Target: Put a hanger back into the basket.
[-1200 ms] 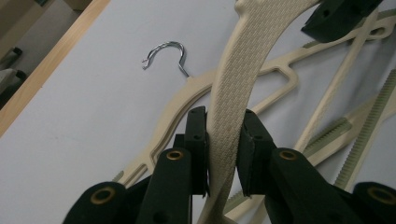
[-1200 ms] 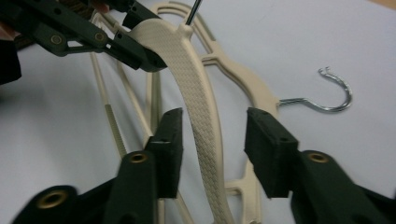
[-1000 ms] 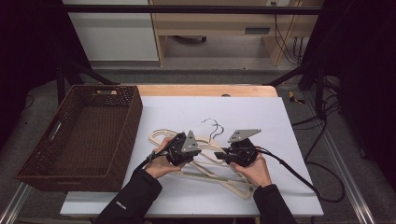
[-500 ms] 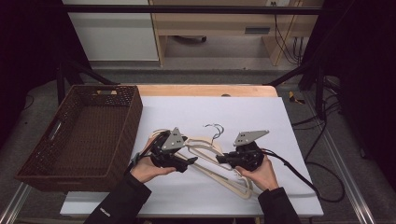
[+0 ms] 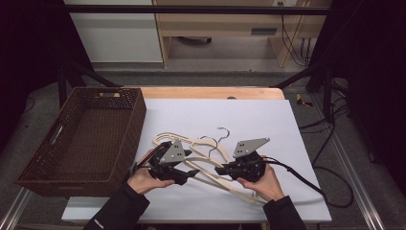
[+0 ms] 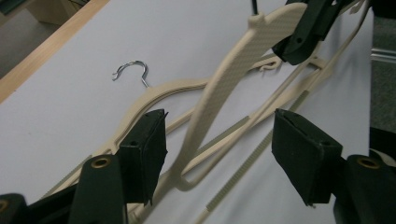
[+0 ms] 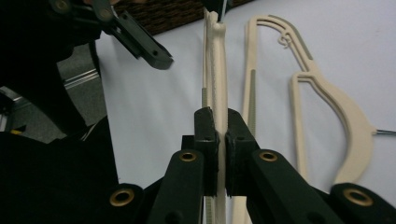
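Note:
Two cream plastic hangers are on the white table (image 5: 268,120). My right gripper (image 7: 221,135) is shut on the edge of one hanger (image 7: 215,60) and holds it tilted off the table. The other hanger (image 7: 327,102) lies flat beside it, its metal hook (image 6: 133,72) pointing away. My left gripper (image 6: 222,158) is open. Its jaws have just been closing a little, and the raised hanger's arm (image 6: 219,93) runs between them without touching either pad. In the high view the left gripper (image 5: 189,172) and right gripper (image 5: 220,170) face each other near the front of the table.
A brown wicker basket (image 5: 140,120) stands at the table's left side, with nothing visible in it. A black cable (image 5: 297,175) trails from the right gripper over the table's right front edge. White tabletop stretches behind the hangers.
The left gripper has let go of the hanger, opened and drawn back to the left. The right gripper keeps its grip and has raised the hanger slightly.

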`<act>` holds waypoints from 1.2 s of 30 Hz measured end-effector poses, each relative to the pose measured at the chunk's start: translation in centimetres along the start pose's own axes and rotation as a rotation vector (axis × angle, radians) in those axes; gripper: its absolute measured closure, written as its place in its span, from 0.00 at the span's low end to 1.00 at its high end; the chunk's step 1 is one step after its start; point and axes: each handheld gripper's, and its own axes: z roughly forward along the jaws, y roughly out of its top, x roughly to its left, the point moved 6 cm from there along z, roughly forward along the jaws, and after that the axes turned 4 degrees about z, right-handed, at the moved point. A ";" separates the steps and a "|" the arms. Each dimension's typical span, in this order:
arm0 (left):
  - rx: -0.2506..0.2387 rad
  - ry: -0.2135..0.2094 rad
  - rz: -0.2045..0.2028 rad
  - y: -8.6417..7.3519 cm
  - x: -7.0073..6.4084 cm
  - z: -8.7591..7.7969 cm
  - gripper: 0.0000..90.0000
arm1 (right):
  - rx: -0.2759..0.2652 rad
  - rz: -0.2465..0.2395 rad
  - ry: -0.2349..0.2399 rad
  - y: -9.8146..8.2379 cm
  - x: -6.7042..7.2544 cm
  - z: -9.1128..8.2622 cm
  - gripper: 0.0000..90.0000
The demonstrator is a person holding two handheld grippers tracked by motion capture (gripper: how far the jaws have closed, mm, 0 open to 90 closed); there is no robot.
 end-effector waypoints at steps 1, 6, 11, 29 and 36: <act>0.006 0.004 0.002 -0.1 -0.1 0.1 0.40 | 0.007 -0.001 0.006 0.0 0.2 0.0 0.96; 0.006 0.002 -0.001 -0.2 -0.3 0.7 0.45 | 0.034 -0.021 0.035 -0.2 0.8 0.7 0.96; -0.011 -0.031 -0.064 -0.5 -0.3 0.8 0.61 | 0.042 -0.034 0.055 -0.2 1.2 1.0 0.96; 0.013 -0.078 -0.058 -0.6 -1.3 0.0 0.84 | 0.014 -0.036 0.002 0.0 0.8 1.0 0.88; 0.017 -0.129 -0.057 -0.3 -2.3 -0.2 0.92 | -0.028 -0.041 -0.073 0.2 0.4 0.7 0.74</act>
